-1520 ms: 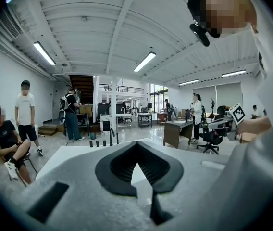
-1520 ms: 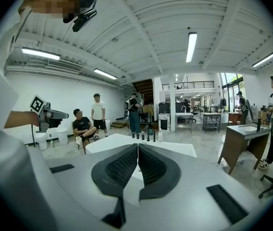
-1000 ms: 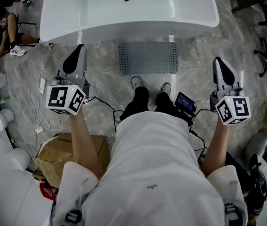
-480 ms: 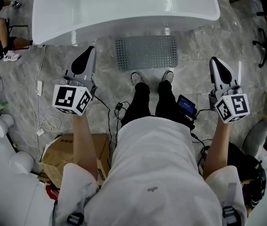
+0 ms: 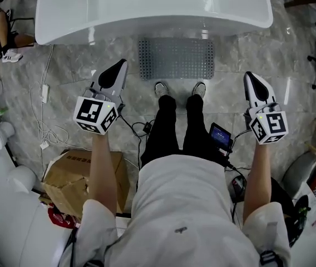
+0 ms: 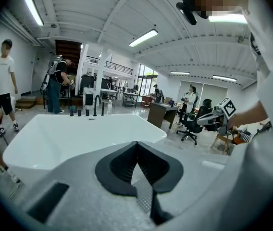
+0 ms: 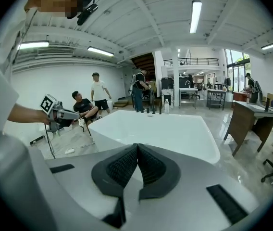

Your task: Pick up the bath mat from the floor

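Left tool (image 5: 119, 65) and right tool (image 5: 251, 78) closed, holding nothing.
Grey bumpy rubber bath mat (image 5: 176, 58) looks floppy, light; pinch an edge.

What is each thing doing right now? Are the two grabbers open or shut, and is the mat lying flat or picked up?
left gripper: shut, nothing between its jaws.
right gripper: shut, nothing between its jaws.
bath mat: lying flat on the floor against the bathtub, not touched by either gripper.
bathtub: upright, looks empty.
cardboard box: on the floor, its top crumpled.
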`<state>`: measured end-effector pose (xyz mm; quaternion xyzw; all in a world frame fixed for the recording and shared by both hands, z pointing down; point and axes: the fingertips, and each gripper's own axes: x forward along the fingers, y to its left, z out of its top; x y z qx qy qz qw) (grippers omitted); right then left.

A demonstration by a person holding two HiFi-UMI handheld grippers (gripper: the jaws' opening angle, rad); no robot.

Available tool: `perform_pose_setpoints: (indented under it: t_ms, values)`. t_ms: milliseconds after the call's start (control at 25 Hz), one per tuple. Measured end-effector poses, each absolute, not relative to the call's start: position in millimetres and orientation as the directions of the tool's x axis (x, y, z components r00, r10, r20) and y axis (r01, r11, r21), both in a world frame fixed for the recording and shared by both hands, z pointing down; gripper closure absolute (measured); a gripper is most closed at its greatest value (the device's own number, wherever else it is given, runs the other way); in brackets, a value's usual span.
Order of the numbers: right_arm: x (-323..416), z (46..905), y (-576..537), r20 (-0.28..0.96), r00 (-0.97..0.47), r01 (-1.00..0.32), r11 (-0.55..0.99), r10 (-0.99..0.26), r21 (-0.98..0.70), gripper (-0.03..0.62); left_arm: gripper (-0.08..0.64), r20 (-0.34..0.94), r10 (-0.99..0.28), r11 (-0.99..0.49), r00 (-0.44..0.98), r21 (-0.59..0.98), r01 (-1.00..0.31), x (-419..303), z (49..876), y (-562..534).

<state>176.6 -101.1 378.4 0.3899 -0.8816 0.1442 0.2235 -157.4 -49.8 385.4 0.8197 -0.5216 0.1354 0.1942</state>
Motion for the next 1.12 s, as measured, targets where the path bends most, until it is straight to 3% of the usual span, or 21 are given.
perform_pose_setpoints:
  t_ms: [400, 1120]
  values:
    - [196, 508, -111, 0.670, -0.565, -0.719, 0.686, -0.482, -0.112, 0.584, 0.549, 0.491, -0.734, -0.383, 0.469, 0.272, -0.883, -146, 484, -52]
    - [246, 746, -79, 0.839, -0.460, -0.730, 0.661, -0.290, -0.172, 0.583, 0.548, 0.661, -0.631, -0.105, 0.405, 0.444, -0.890, -129, 723, 4]
